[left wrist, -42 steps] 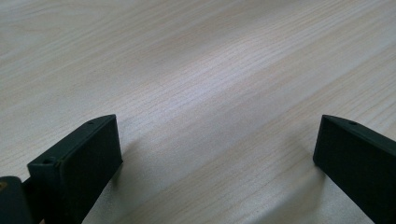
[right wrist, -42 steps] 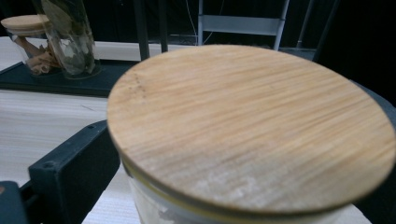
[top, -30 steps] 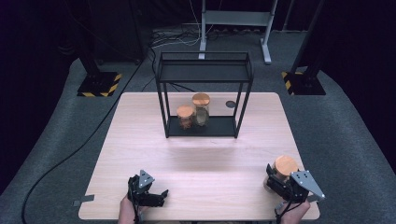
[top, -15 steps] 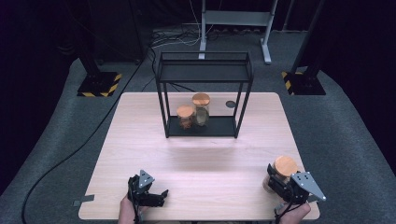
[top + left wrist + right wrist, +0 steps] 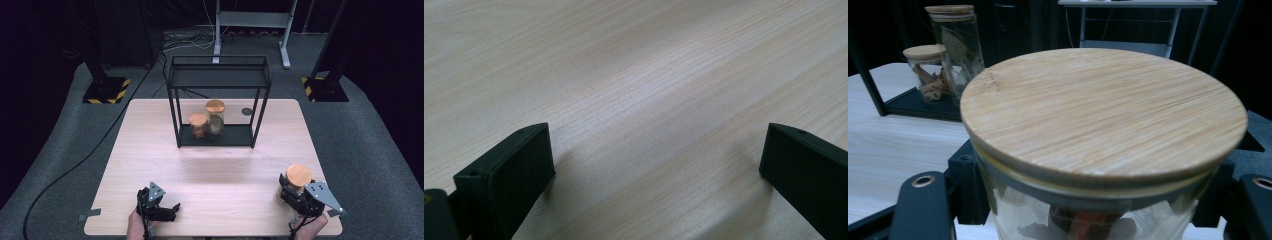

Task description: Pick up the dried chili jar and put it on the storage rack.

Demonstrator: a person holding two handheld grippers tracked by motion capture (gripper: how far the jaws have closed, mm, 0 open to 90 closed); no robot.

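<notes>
From above, the pale wooden worktop (image 5: 215, 165) carries a black metal-framed shelf stand (image 5: 218, 100) at its far middle, with two glass jars on its lower tray: a short jar with a round bamboo lid (image 5: 198, 125) on the left and, just beside it, a taller jar with the same kind of lid (image 5: 215, 116). A small dark round disc (image 5: 246, 112) lies on the worktop to the right of the stand.

At the near right corner the right gripper (image 5: 295, 192) holds a third glass jar with a wide bamboo lid (image 5: 298, 176) upright. The right gripper view brings this jar close (image 5: 1103, 125): its fingers (image 5: 923, 200) sit against both sides of the glass just under the lid, and reddish-brown and pale pieces show inside, which the high view cannot resolve. The same view shows stick-like brown contents in the short jar (image 5: 928, 70) and leaves in the taller one (image 5: 955, 40).

At the near left the left gripper (image 5: 167, 210) rests low over bare worktop. The left gripper view shows its fingers (image 5: 509, 170) spread wide with nothing between them but wood grain (image 5: 639, 100).
</notes>
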